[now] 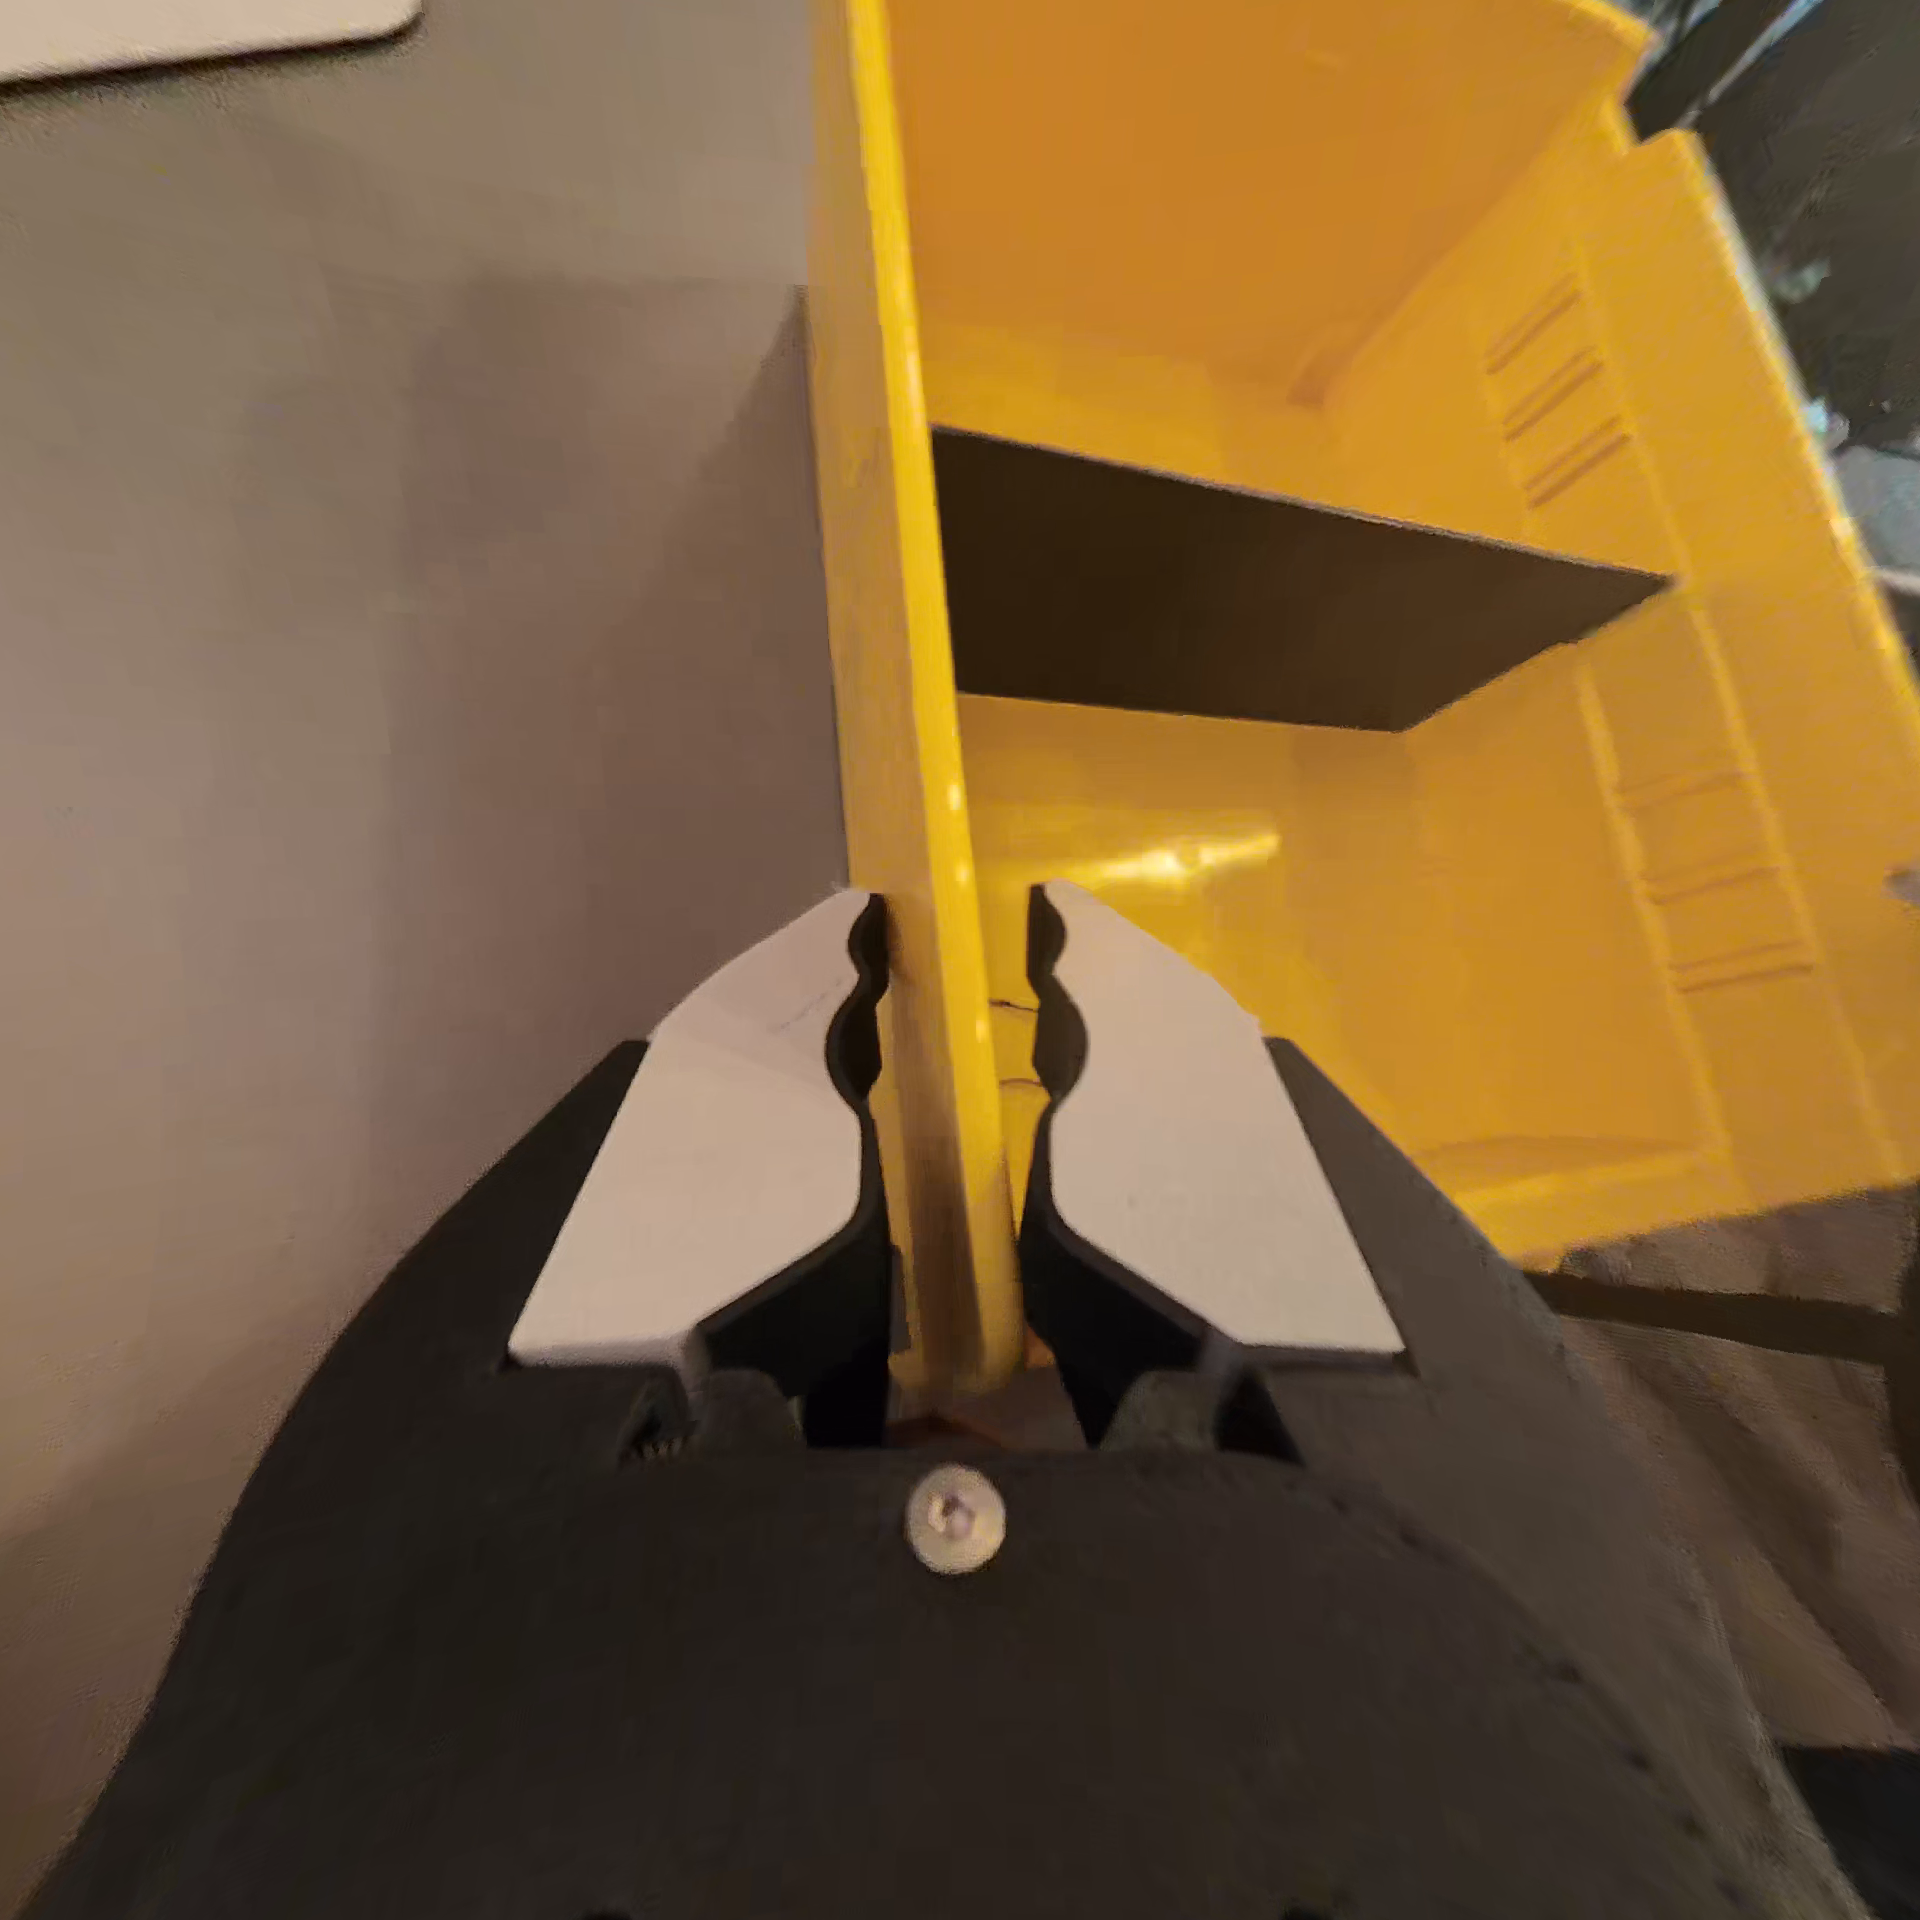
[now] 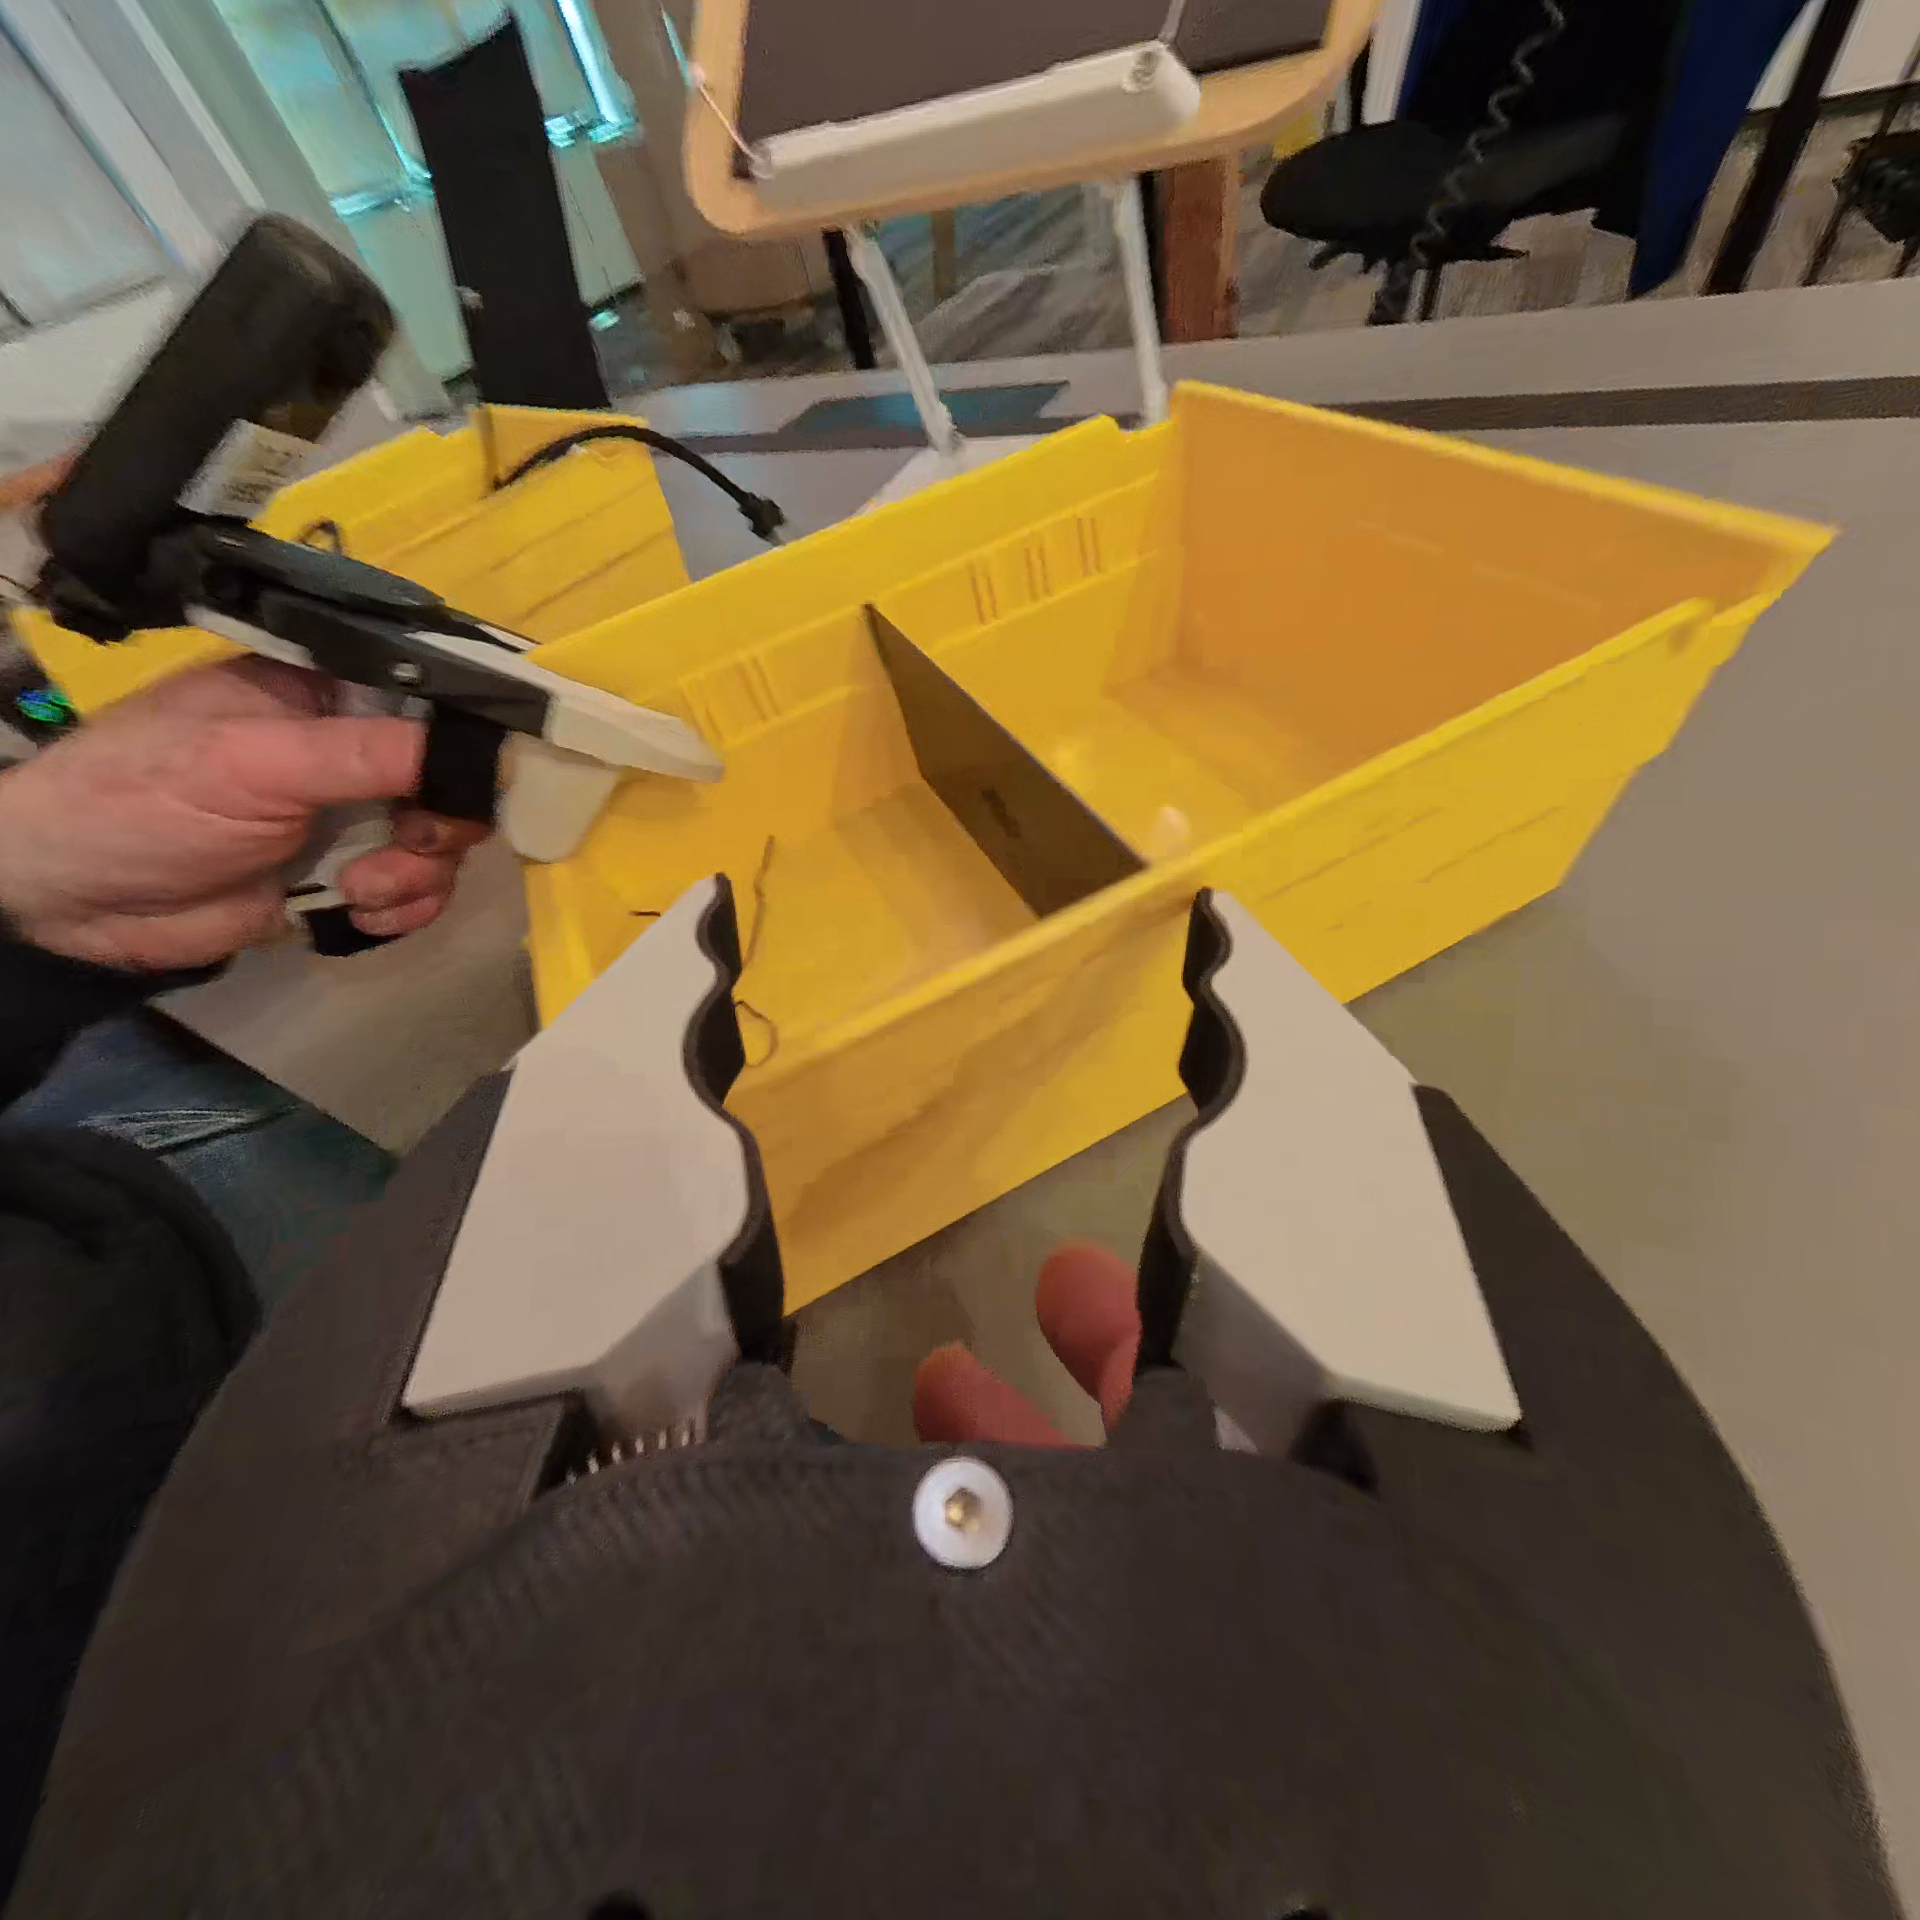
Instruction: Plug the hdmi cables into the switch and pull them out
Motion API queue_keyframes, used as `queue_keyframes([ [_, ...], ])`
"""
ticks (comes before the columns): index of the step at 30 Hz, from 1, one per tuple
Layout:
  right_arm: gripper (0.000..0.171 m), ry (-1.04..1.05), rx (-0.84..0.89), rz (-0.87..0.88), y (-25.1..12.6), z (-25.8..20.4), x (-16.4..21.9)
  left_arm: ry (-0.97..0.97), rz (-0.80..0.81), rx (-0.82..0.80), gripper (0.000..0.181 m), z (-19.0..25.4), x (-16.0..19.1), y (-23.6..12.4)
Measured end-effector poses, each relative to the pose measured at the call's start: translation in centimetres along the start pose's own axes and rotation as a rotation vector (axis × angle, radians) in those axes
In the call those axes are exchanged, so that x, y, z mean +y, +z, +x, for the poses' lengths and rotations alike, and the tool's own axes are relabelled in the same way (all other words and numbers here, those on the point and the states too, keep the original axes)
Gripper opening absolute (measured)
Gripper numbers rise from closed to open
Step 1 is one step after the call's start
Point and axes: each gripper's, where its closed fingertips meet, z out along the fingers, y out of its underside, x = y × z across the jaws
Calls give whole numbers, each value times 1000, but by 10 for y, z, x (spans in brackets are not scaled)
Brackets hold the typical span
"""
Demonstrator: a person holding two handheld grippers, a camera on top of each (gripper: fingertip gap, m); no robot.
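A yellow bin (image 2: 1403, 831) with a black divider (image 2: 997, 790) stands on the grey table; both of its compartments look empty. My left gripper (image 1: 956, 914) is shut on the bin's left side wall (image 1: 904, 623), one finger outside and one inside. It also shows in the right wrist view (image 2: 665, 753), held by a hand. My right gripper (image 2: 961, 914) is open and empty, just in front of the bin's near wall. A black cable (image 2: 707, 478) hangs out of a second yellow bin (image 2: 582, 530) at the back left. No switch is in view.
The person's hand (image 2: 187, 810) and sleeve are at the left. A wooden-edged panel with white legs (image 2: 997, 135) and a black office chair (image 2: 1392, 197) stand behind the table. A white flat object (image 1: 187, 31) lies at the far left.
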Motion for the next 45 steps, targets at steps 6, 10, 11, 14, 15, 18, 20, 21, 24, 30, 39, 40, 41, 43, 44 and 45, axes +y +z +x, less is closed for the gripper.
queue_keyframes([
  [6, 63, -91, 132, -124, -2, 45, -3, 1, -28, 111, 51, 28, 8, -2],
  [10, 41, -237, 255, -244, -8, 77, -3, 24, -80, 276, 79, 61, 20, -9],
  [11, 32, -278, 267, -267, -8, 82, -3, 30, -108, 339, 86, 71, 25, -14],
  [14, 13, -366, 265, -315, -4, 89, -7, -9, -82, 544, 68, 89, 27, -48],
  [15, 13, -396, 263, -330, -2, 91, -7, -20, -30, 573, 63, 89, 20, -66],
  [18, 12, -454, 278, -362, 3, 100, -11, 19, 118, 409, 64, 48, -4, -125],
  [20, 12, -494, 287, -385, 5, 108, -13, 104, 162, 95, 71, -14, -14, -169],
  [21, 12, -521, 290, -399, 5, 112, -14, 159, 169, -105, 74, -54, -17, -195],
  [24, 12, -601, 306, -467, 3, 126, -15, 229, 80, -670, 86, -179, 0, -280],
  [30, 43, -527, 388, -464, -16, 121, -25, -33, -115, -745, 94, -275, 80, -313],
  [39, 80, -468, 505, -497, -58, 122, -13, -155, -163, -559, 5, -280, 115, -288],
  [40, 80, -424, 470, -459, -59, 117, -17, -154, -155, -564, 5, -280, 116, -290],
  [41, 79, -388, 425, -423, -58, 109, -20, -158, -155, -567, 5, -279, 118, -291],
  [43, 78, -375, 394, -416, -56, 98, -15, -158, -155, -577, 5, -277, 122, -295],
  [44, 77, -370, 377, -443, -52, 94, -5, -167, -151, -579, 5, -275, 124, -297],
  [45, 72, -357, 348, -462, -46, 90, 5, -175, -150, -581, 5, -274, 127, -299],
])
